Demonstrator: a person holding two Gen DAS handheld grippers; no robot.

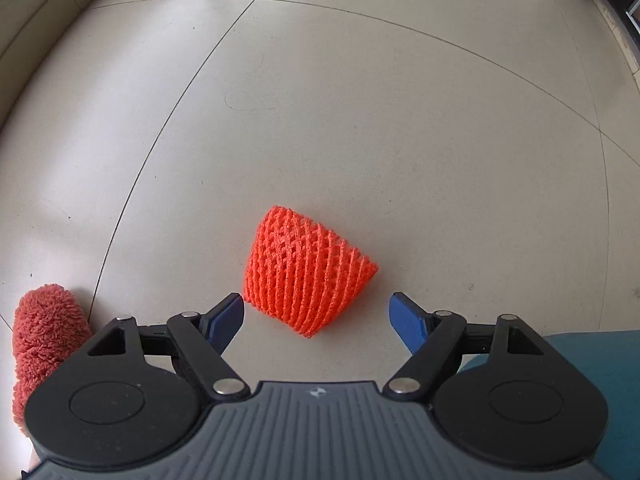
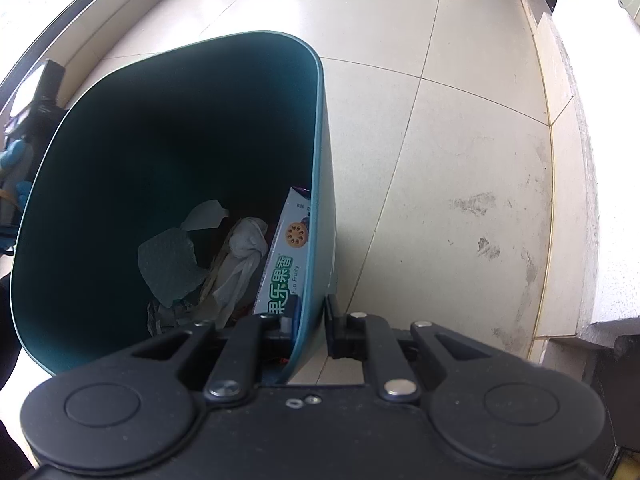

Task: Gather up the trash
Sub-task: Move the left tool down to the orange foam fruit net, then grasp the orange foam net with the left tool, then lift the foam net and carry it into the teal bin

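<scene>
An orange foam fruit net (image 1: pixel 306 274) lies on the tiled floor, just ahead of and between the blue pads of my left gripper (image 1: pixel 316 312), which is open and empty. My right gripper (image 2: pixel 312 314) is shut on the right wall of a teal trash bin (image 2: pixel 320 184), one finger inside and one outside. In the bin lie a snack box (image 2: pixel 286 256), crumpled white paper (image 2: pixel 244 256) and a grey scrap (image 2: pixel 170 264). A corner of the bin shows at the lower right of the left wrist view (image 1: pixel 600 360).
A fuzzy red cloth object (image 1: pixel 44 340) lies on the floor at the left of my left gripper. A raised stone ledge (image 2: pixel 580 160) runs along the right. A wall base (image 1: pixel 36 20) curves along the far left. Dark items (image 2: pixel 36 100) stand beyond the bin.
</scene>
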